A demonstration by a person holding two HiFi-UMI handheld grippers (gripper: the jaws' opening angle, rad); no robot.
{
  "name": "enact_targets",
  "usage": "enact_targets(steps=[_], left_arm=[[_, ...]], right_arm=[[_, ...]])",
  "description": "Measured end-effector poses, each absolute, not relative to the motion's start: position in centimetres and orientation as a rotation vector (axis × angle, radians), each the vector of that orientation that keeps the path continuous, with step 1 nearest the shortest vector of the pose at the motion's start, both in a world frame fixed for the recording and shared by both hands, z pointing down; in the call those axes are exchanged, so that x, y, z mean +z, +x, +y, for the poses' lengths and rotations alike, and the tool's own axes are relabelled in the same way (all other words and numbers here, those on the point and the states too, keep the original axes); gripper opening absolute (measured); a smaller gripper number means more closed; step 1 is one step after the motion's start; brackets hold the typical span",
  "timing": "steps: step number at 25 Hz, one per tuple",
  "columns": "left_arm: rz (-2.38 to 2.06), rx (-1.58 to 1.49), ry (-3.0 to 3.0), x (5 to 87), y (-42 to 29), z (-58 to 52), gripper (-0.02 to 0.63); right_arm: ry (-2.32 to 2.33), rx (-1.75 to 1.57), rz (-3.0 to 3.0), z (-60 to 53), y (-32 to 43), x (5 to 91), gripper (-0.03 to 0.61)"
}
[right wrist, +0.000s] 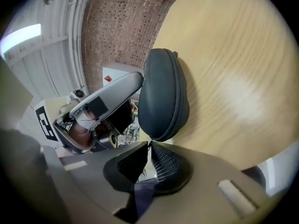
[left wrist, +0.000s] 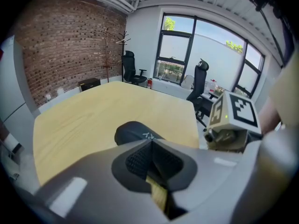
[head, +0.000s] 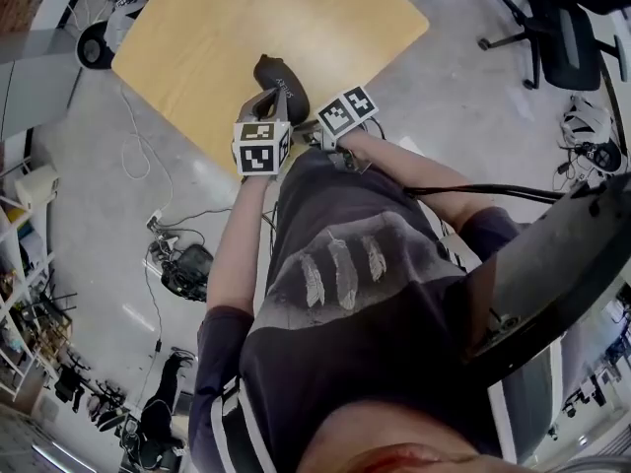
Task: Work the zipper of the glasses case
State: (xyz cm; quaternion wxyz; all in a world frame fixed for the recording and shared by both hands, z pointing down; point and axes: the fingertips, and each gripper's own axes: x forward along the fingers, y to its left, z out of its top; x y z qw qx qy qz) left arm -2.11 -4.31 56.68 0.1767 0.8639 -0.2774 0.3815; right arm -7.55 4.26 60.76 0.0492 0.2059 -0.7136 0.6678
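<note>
Pale wooden table (head: 296,28) edge: left gripper (left wrist: 150,143) pressed together against dark oval glasses case (right wrist: 161,94), right gripper (right wrist: 150,147) pinching tiny six-o'clock zipper pull (right wrist: 150,143), which could slip free.

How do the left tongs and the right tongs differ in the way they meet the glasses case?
The left tongs reach the dark grey oval zippered glasses case by its printed face; the right tongs meet its rounded end, at the zipper line. The left tongs sit level with the light wooden table; the right tongs are rolled sideways. Both are shut, tips at the case.
</note>
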Motion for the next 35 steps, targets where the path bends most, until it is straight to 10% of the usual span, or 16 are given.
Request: enact_targets(steps=[8,12,35], left_arm=[[-0.774,1.139,2.450,56.4,-1.8,-4.0,-0.014],[-0.808,1.134,2.387,55.5,-1.9,-3.9,-0.009],[-1.230,0.747,2.292,43.3,-7.6,2.2,0.000]], right_arm=[[0.658,1.795,-2.200,4.7,-1.6,58.6,0.153],[0.758,1.595,-2.349,2.1,2.1,55.1,0.000],[0.288,1.379,-2.757,-0.9,-2.6,43.9,0.000]])
